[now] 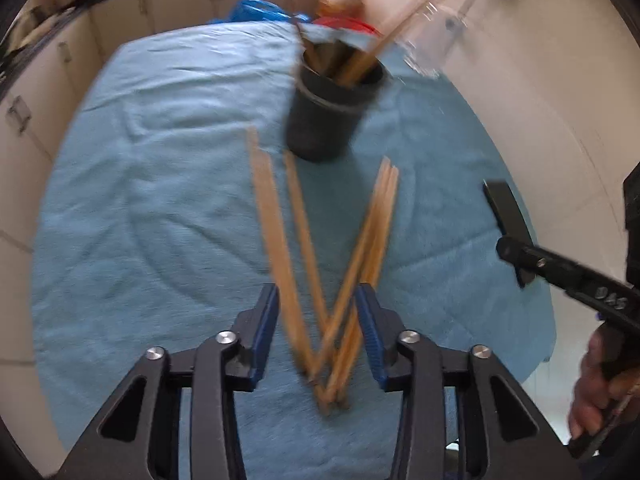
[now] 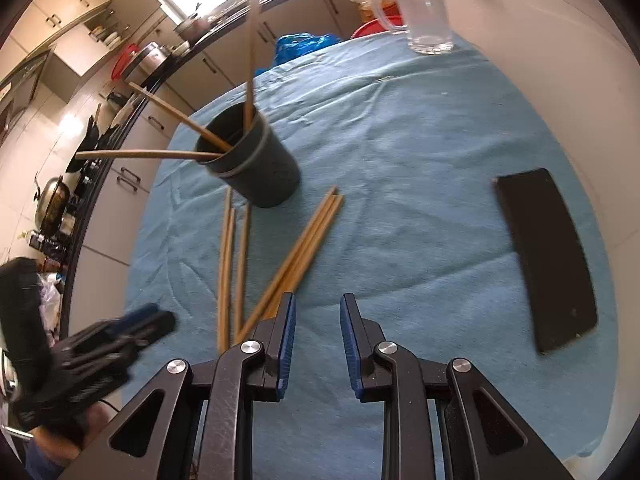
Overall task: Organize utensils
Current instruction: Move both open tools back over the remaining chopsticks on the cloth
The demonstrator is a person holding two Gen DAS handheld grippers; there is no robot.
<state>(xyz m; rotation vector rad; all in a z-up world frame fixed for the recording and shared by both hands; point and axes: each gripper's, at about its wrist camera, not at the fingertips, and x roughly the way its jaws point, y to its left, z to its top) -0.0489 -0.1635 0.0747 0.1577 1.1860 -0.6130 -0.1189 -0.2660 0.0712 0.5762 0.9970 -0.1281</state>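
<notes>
Both grippers pointed down at a blue towel spread over the table. Left gripper hung low over a loose pile of wooden chopsticks, its blue pads standing apart on either side of the sticks where they crossed. Whether either pad touched the wood could not be told, since the view was blurred. Nothing looked clamped. The sticks fanned out in a V on the towel, their near ends bunched together under the left gripper and their far ends spreading toward a dark cup.

Right gripper hovered beside the pile with its jaws a little apart and nothing between them. From its camera the chopsticks lay just left of its fingers, flat on the towel, with the far tips close to the foot of the cup. The cup stood upright on the towel and held three more chopsticks, which leaned out over its rim in different directions.

A black flat slab lay on the towel well to the right of the pile. A clear glass mug stood at the far edge of the towel. The left gripper showed blurred at the lower left of the right camera's view, and the right gripper at the right edge of the left camera's view, with a hand on its handle.
</notes>
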